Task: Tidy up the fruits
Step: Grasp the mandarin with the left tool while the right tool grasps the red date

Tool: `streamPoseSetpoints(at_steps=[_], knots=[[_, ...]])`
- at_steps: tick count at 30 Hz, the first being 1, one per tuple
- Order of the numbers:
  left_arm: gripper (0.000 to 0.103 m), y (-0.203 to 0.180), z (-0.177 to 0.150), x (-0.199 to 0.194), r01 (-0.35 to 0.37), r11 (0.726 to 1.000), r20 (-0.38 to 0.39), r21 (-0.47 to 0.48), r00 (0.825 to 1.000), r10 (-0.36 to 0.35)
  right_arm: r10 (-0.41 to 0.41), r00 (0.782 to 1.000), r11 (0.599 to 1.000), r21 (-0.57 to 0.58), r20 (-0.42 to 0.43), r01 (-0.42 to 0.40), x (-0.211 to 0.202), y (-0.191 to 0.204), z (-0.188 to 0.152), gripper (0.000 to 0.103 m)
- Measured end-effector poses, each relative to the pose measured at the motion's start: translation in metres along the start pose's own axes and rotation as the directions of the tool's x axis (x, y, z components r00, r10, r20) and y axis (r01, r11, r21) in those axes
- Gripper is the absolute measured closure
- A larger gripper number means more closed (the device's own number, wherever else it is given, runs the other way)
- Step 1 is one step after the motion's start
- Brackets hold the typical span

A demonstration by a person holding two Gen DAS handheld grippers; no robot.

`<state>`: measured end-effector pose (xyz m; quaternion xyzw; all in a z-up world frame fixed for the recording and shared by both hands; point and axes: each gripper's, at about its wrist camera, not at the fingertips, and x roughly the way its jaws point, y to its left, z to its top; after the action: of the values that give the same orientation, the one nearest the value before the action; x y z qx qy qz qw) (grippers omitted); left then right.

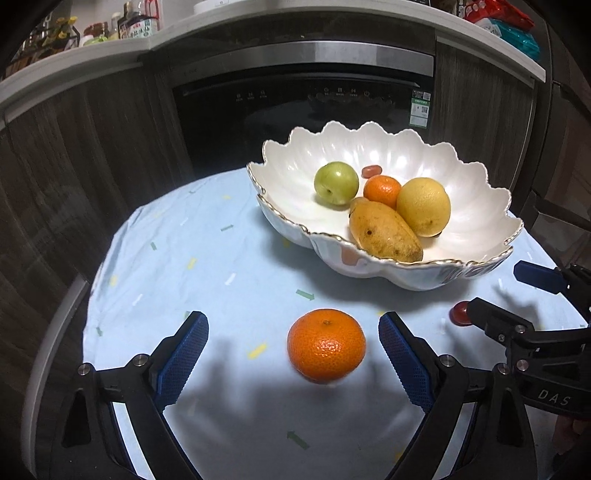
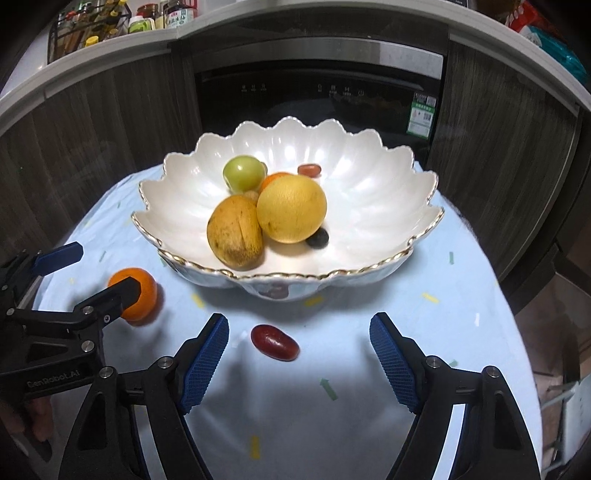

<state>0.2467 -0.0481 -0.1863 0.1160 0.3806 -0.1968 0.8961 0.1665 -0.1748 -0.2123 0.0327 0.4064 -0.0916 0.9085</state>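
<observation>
A white scalloped bowl holds a green fruit, a small orange, a yellow citrus, a mango, a small red fruit and a dark fruit. A mandarin lies on the cloth between the blue pads of my open left gripper. A dark red fruit lies on the cloth between the pads of my open right gripper. Neither gripper touches its fruit.
The round table wears a light blue cloth. A black oven and dark wooden cabinets stand behind it. Bottles and packets stand on the counter above. The right gripper shows in the left wrist view, the left gripper in the right wrist view.
</observation>
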Motion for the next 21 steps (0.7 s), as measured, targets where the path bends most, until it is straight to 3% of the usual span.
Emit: streamPoseSetpoints(at_steps=[5, 10, 14, 21], knots=[[0.015, 0.001, -0.003, 0.011, 0.01, 1.0, -0.017, 0.002, 1.0, -0.01, 0.004, 1.0, 1.0, 0.0, -0.025, -0.004, 0.01, 0.002, -0.002, 0.032], [0.017, 0.0, -0.001, 0.016, 0.023, 1.0, -0.019, 0.008, 1.0, -0.023, 0.011, 0.999, 1.0, 0.004, -0.05, -0.011, 0.018, 0.003, -0.004, 0.045], [0.025, -0.002, -0.001, 0.02, 0.038, 0.999, -0.032, 0.004, 0.999, -0.038, 0.017, 0.998, 1.0, 0.009, -0.064, -0.016, 0.022, 0.003, -0.006, 0.048], [0.045, -0.011, -0.005, 0.021, 0.064, 0.998, -0.038, 0.029, 0.997, -0.063, 0.025, 0.997, 1.0, -0.007, -0.068, -0.026, 0.024, 0.006, -0.006, 0.067]])
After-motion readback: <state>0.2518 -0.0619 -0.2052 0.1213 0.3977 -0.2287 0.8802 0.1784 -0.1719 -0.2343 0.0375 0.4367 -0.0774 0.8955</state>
